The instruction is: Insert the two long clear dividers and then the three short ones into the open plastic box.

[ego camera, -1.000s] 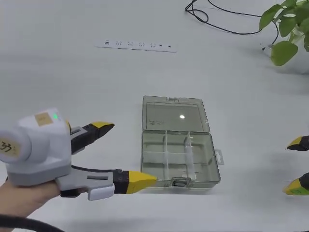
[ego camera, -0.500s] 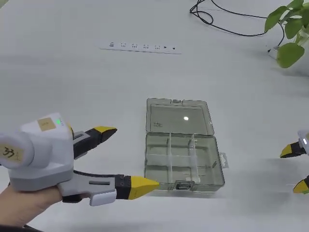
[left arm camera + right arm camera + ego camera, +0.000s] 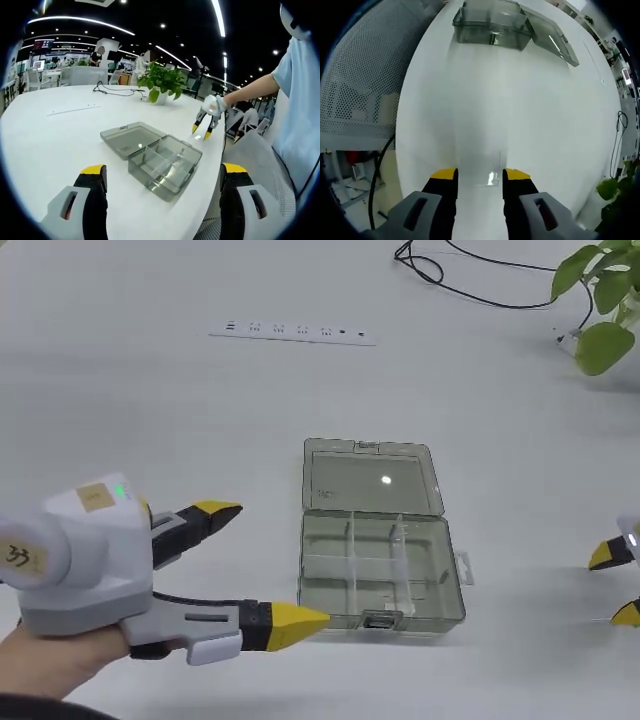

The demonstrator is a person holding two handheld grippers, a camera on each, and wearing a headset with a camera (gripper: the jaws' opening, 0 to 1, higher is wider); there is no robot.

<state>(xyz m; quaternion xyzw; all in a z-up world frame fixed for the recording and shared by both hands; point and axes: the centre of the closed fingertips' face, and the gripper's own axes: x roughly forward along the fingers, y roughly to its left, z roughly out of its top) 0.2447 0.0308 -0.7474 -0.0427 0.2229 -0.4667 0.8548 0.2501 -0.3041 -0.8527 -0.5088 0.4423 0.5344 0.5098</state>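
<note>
Presently the right gripper (image 3: 480, 173), jaws spread, flanks a clear divider (image 3: 492, 166) lying flat; advise closing squarely on its edges. Left gripper (image 3: 278, 563), spread and empty, sits at nine o'clock of the box (image 3: 420, 618).

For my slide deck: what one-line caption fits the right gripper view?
Right gripper, jaws open, framing a small clear plastic divider on the white table; open grey plastic box ahead.

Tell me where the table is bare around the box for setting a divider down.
Widest bare patch: between the power strip and the box lid. Also bare left of the box beyond the left tool, and between box and right tool. Crowded: plant and cable far right.
</note>
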